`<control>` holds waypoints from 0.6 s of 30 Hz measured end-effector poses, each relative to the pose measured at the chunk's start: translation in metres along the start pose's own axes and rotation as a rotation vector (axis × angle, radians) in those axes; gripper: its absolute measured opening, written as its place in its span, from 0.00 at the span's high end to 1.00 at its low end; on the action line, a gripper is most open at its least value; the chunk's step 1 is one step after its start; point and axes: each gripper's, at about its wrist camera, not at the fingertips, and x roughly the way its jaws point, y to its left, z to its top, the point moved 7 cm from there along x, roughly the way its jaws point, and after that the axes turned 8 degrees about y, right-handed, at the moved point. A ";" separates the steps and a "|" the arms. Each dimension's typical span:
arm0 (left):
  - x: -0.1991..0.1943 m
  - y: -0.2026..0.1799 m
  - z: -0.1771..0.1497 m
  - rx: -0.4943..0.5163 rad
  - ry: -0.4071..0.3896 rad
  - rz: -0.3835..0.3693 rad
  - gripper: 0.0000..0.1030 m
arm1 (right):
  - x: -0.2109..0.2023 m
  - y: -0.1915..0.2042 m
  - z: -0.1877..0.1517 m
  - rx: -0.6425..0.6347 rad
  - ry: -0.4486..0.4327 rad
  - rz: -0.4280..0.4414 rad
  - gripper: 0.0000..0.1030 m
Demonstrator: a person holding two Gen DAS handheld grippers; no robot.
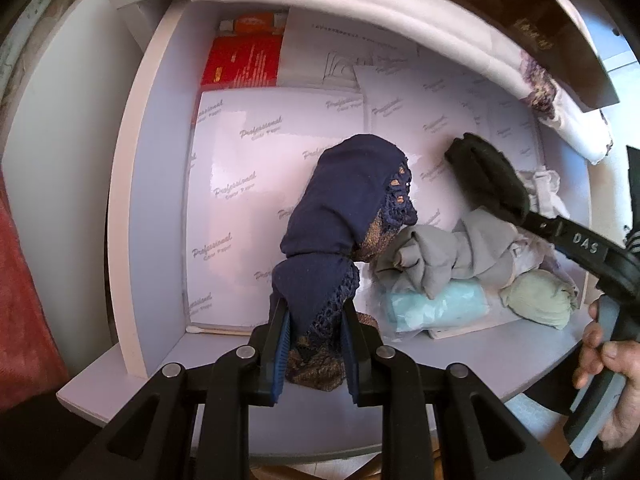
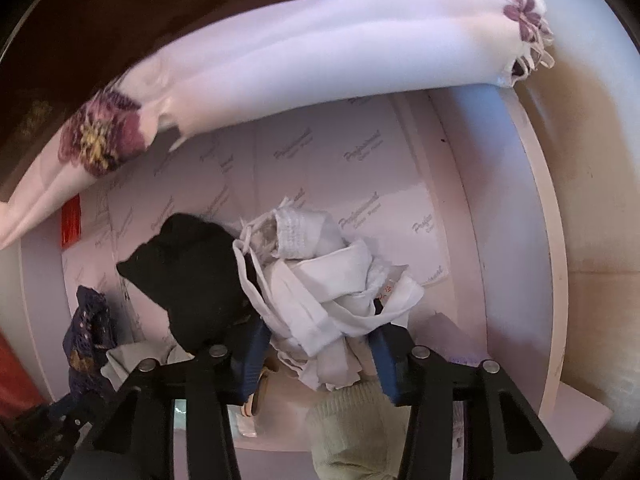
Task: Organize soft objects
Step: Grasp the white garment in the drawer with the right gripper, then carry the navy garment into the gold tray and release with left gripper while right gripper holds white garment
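My left gripper (image 1: 314,344) is shut on a navy blue lace garment (image 1: 344,200), held upright at the front of a white shelf compartment (image 1: 152,184). The garment also shows in the right wrist view (image 2: 90,328). My right gripper (image 2: 316,344) is over a pile of soft items at the shelf's right; a black cloth (image 2: 192,276) covers its left finger, and a white bundle of cloth (image 2: 332,280) lies between the fingers. In the left wrist view the right gripper (image 1: 492,184) carries the black cloth (image 1: 480,168) above the pile. The pile holds a grey cloth (image 1: 448,256), a pale green sock ball (image 1: 540,296) and a light blue packet (image 1: 436,308).
The shelf's back wall is lined with white "Professional" paper sheets (image 1: 248,168). A red box (image 1: 244,60) stands at the back left. A white cloth with purple flowers (image 2: 320,40) hangs over the shelf above. A person's hand (image 1: 616,380) grips the right tool's handle.
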 end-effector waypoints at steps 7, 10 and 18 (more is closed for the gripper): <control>-0.031 -0.008 -0.004 0.004 -0.069 -0.073 0.78 | 0.006 -0.004 -0.007 -0.014 -0.001 -0.012 0.54; -0.048 -0.011 -0.007 0.007 -0.111 -0.111 0.78 | 0.009 0.002 -0.008 -0.027 0.011 -0.022 0.53; -0.110 -0.036 -0.012 0.050 -0.257 -0.255 0.78 | 0.015 0.009 -0.011 -0.031 0.011 -0.043 0.54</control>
